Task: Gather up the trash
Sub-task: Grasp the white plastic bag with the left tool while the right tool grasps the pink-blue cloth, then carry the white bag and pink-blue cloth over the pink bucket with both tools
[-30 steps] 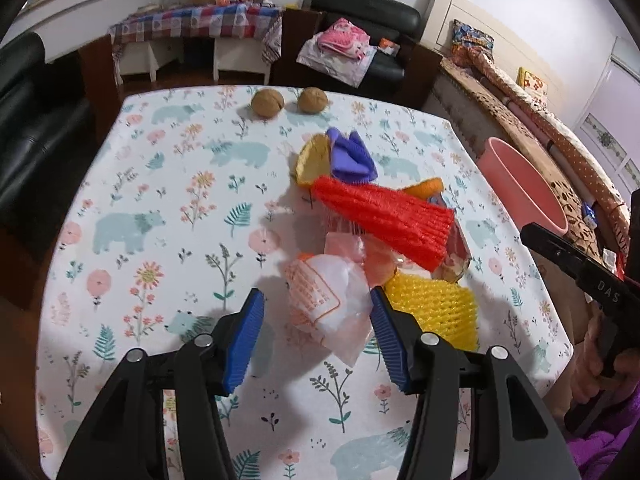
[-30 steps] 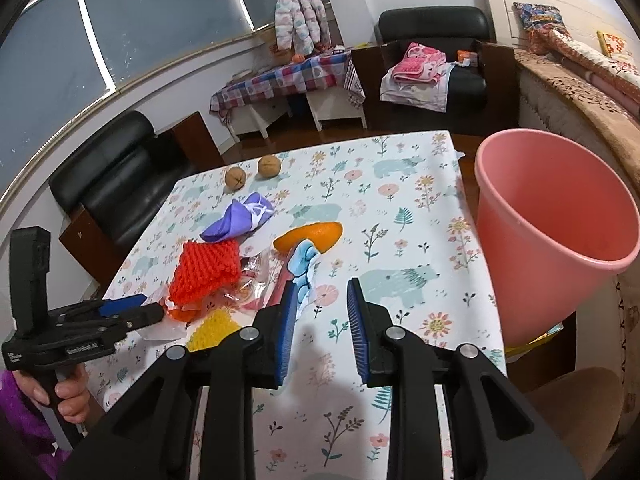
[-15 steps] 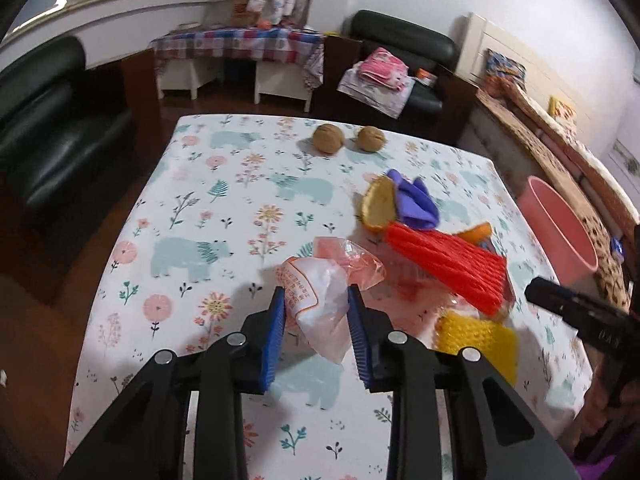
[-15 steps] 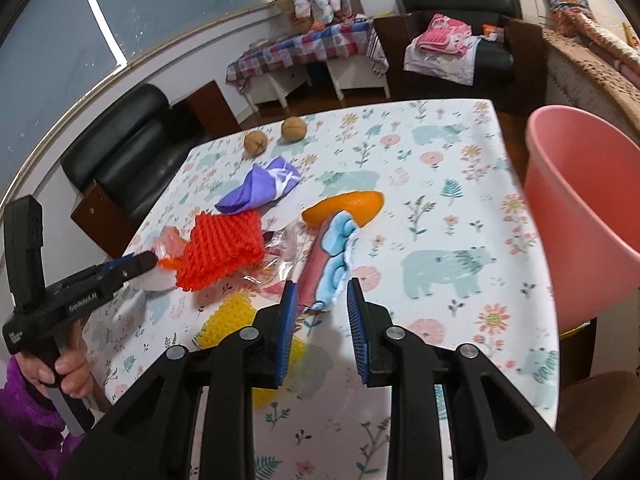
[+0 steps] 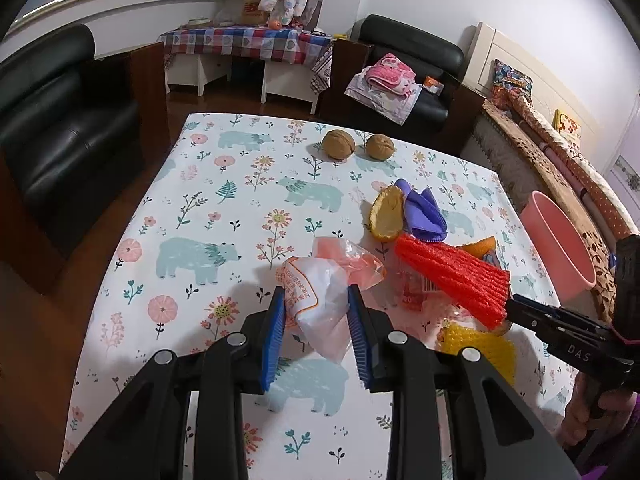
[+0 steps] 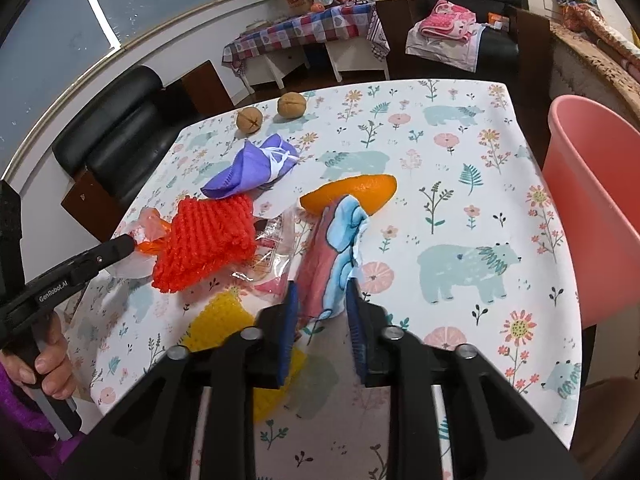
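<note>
My left gripper (image 5: pixel 316 308) is shut on a white and pink plastic bag (image 5: pixel 320 296) and holds it just above the floral tablecloth (image 5: pixel 200 208). My right gripper (image 6: pixel 320 304) is shut on a red and blue wrapper (image 6: pixel 332 248) that hangs over the table. Other trash lies in a heap: red foam netting (image 5: pixel 452 276) (image 6: pixel 204 240), yellow foam netting (image 5: pixel 480 348) (image 6: pixel 224 320), a purple cloth (image 5: pixel 424 212) (image 6: pixel 252 168), orange peel (image 6: pixel 352 192) and a clear wrapper (image 6: pixel 272 256). A pink bin (image 6: pixel 592 216) (image 5: pixel 556 248) stands past the table's right edge.
Two walnuts (image 5: pixel 340 145) (image 6: pixel 292 105) sit at the far side of the table. A yellow fruit peel (image 5: pixel 386 214) lies beside the purple cloth. Black armchairs stand to the left (image 5: pixel 60 128) and behind the table (image 5: pixel 404 64).
My left gripper closed on the plastic bag and pulled it left, away from the heap. My right gripper moved to the red and blue wrapper and closed on it.
</note>
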Motion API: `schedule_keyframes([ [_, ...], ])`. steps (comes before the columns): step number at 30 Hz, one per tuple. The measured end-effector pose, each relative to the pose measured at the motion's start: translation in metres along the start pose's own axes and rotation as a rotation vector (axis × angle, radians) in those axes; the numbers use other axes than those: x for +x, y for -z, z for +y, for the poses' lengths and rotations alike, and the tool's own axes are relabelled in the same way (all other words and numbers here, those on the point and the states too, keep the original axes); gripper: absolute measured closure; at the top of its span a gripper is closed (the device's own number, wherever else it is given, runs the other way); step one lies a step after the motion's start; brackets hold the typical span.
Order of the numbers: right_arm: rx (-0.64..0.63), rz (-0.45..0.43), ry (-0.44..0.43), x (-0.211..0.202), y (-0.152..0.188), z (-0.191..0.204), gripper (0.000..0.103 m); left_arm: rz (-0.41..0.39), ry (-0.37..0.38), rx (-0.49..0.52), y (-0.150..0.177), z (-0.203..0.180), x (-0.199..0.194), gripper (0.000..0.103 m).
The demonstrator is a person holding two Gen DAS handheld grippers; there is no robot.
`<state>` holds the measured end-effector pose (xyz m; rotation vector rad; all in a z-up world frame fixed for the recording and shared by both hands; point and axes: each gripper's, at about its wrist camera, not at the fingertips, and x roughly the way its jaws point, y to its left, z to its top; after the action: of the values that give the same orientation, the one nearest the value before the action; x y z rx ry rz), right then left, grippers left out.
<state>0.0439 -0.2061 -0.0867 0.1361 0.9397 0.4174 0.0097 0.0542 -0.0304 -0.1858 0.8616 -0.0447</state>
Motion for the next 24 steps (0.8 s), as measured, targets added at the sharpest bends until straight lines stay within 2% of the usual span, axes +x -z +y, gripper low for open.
schedule_keyframes([
  [12, 0.049, -0.083, 0.031, -0.026, 0.002, -0.022, 0.091, -0.046, 0.000, 0.001, -0.010, -0.007, -0.014, 0.073],
  [24, 0.033, -0.175, 0.046, -0.049, 0.004, -0.026, 0.091, -0.086, 0.004, -0.013, -0.015, -0.015, -0.026, 0.073],
])
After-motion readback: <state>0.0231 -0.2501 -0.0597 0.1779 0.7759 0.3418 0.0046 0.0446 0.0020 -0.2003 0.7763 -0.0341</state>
